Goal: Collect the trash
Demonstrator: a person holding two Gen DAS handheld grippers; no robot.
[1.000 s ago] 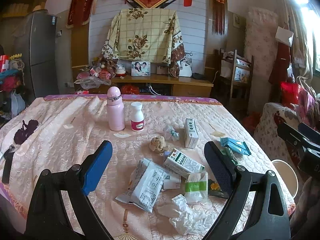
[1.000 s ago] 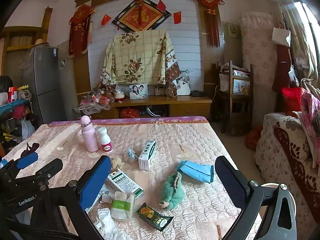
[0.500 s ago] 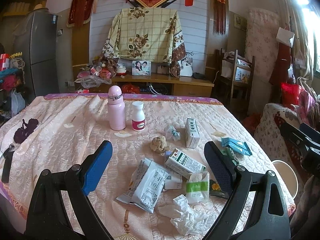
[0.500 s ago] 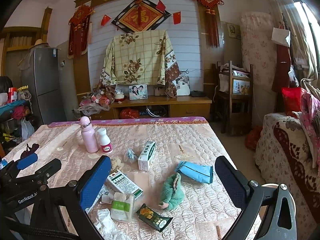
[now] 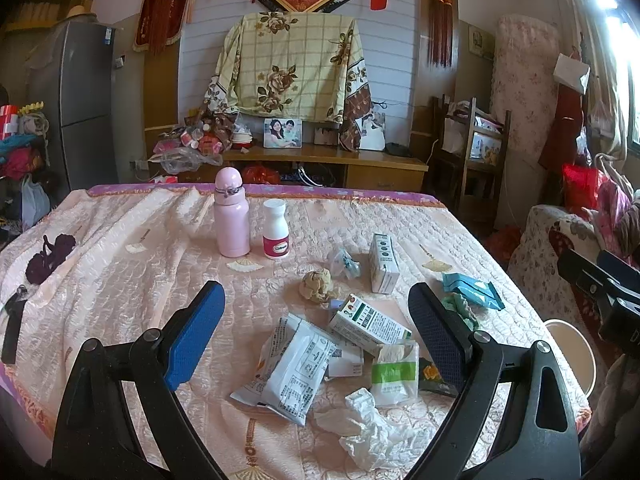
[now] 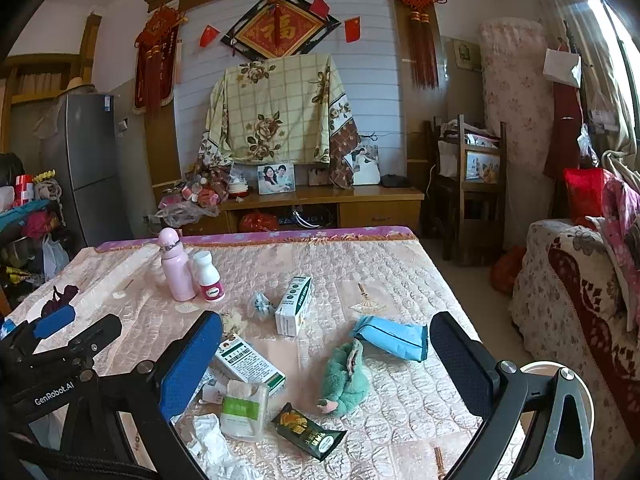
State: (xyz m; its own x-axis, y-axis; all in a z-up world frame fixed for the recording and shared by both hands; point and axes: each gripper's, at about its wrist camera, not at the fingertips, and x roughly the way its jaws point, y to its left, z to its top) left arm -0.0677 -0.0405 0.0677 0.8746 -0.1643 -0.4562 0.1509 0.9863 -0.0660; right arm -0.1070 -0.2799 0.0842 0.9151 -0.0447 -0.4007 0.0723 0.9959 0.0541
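— Trash status: crumpled white tissue, white printed plastic packet and green-and-white carton lie clustered on the pink quilted desk.

— Grippers?

— Left gripper spread wide, empty, above the cluster. Right gripper likewise apart, over a green plush toy and black snack wrapper.

Pink bottle beside white pill bottle — grey fridge, framed photo

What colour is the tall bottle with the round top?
The tall bottle is pale pink; it shows best in the left wrist view.
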